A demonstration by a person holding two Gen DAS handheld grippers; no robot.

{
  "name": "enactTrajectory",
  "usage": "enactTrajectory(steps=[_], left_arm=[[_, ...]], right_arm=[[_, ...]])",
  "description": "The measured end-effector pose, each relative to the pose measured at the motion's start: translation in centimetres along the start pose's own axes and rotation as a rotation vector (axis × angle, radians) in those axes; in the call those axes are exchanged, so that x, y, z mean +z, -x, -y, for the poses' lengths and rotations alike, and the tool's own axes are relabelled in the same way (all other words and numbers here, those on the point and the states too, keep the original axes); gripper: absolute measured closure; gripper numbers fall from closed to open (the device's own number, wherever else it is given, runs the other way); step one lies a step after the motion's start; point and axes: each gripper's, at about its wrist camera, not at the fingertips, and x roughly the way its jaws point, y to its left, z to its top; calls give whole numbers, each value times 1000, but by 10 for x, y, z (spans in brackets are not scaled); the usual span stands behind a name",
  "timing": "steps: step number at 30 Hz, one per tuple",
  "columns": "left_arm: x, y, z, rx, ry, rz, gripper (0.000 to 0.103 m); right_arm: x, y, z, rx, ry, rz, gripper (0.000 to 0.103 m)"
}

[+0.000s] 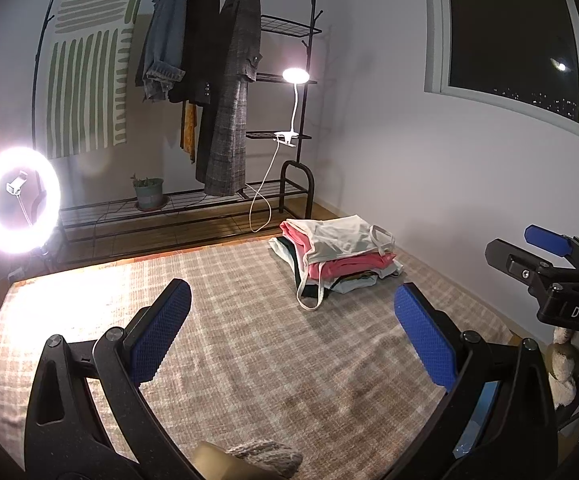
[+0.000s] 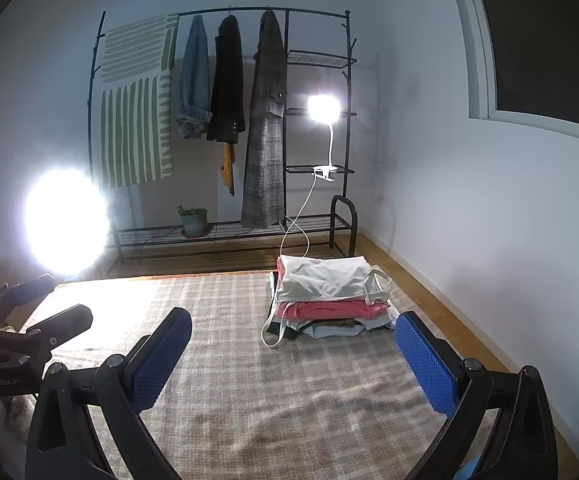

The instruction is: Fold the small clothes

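A stack of folded small clothes (image 1: 337, 256) lies on the far right part of the checked blanket (image 1: 229, 320), a white strappy top uppermost, a pink garment under it. The stack also shows in the right wrist view (image 2: 329, 300). My left gripper (image 1: 289, 336) is open and empty, held above the blanket short of the stack. My right gripper (image 2: 289, 360) is open and empty too, also above the blanket (image 2: 229, 360). The right gripper shows at the right edge of the left wrist view (image 1: 545, 256), the left gripper at the left edge of the right wrist view (image 2: 29, 320).
A black clothes rack (image 1: 193, 92) with hanging coats, a plant pot (image 1: 148, 192) and a clip lamp (image 1: 295, 76) stands behind the bed. A bright ring light (image 1: 17, 200) stands at the left. A wall and window (image 1: 509, 32) are at the right.
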Motion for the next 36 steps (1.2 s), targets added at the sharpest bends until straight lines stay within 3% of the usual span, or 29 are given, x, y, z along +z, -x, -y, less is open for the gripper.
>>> enactTrajectory(steps=[36], left_arm=[[-2, -1, 5, -12, -44, -2, 0]], right_arm=[[-7, -6, 2, 5, -5, -24, 0]])
